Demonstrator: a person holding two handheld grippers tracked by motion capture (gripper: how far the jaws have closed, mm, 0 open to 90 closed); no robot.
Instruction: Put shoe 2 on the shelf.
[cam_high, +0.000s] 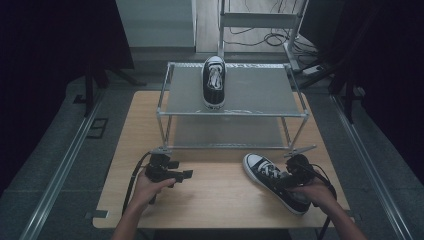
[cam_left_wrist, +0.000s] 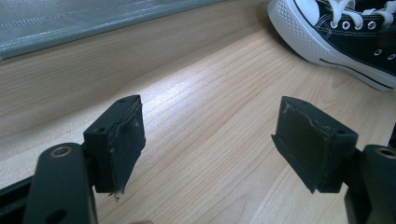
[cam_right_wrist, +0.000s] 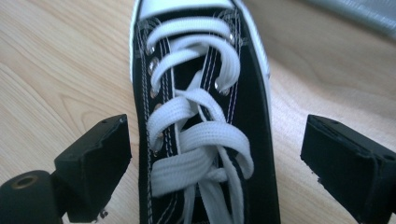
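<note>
A: Where is the shoe (cam_right_wrist: 205, 116)?

B: On the table (cam_high: 215, 200), at the right, in front of the rack (cam_high: 235, 114), with its toe angled toward the rack; a second shoe (cam_high: 214, 82) stands on the top shelf, toe pointing away.

A: And the right gripper (cam_high: 294, 171)?

B: Released, jaws wide; it straddles the laced part of the shoe from behind. One pad sits just beside the shoe's side and the other is clear of it; nothing is gripped yet.

A: The left gripper (cam_left_wrist: 208, 140)?

B: Released too, with nothing between its jaws; it hangs over bare wood, well left of the shoe.

A: So the step looks like grasping this shoe, likely to shelve it with its mate; how to do it well?

B: Centre first; the gaps are uneven, so closing now would shove the shoe sideways. Go lower as well, so the pads meet the canvas sides rather than the laces; loose laces would slip. Squeeze until the upper gives a little, not more; soft canvas folds.

A: Any risk on the lift?

B: The heel may droop, I'd guess; grip nearer the middle and raise it level, clear of the rack's front rail.
</note>
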